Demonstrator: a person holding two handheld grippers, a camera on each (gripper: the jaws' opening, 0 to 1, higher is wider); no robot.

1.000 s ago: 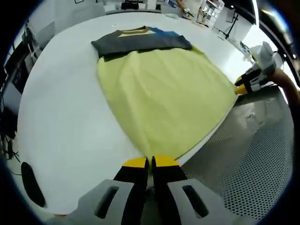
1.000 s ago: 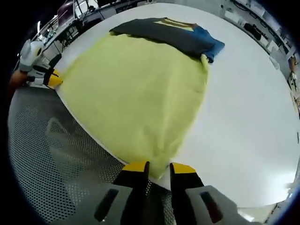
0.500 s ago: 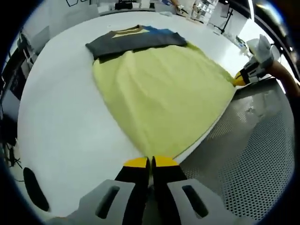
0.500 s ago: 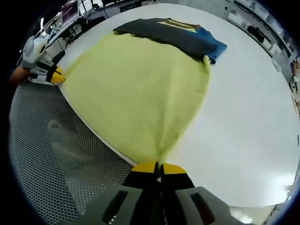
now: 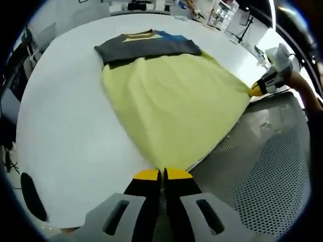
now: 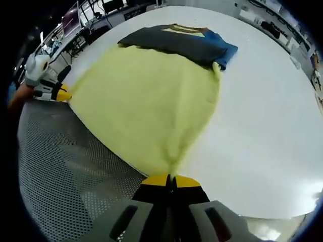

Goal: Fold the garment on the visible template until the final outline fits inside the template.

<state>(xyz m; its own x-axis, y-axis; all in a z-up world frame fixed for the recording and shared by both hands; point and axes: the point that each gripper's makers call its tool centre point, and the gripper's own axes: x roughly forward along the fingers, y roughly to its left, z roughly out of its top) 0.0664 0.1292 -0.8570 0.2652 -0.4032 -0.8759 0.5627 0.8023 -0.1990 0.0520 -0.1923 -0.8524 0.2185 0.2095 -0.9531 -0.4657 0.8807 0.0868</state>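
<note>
While both my grippers, left gripper (image 5: 161, 174) and right gripper (image 6: 170, 177), pinch the garment (image 5: 174, 103) hem (2 corners, seemingly), I should next fold it toward the collar.

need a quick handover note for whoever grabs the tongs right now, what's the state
Left tongs: shut on one near corner of the yellow garment.
Right tongs: shut on the other near corner, hem stretched between the two at the edge of the white template, above the perforated table.
Garment lies flat; its dark top section at the far end is folded over.
Done: both hem corners gripped.
Left: carry the hem toward the dark end, then keep folding until the outline fits inside the template.
</note>
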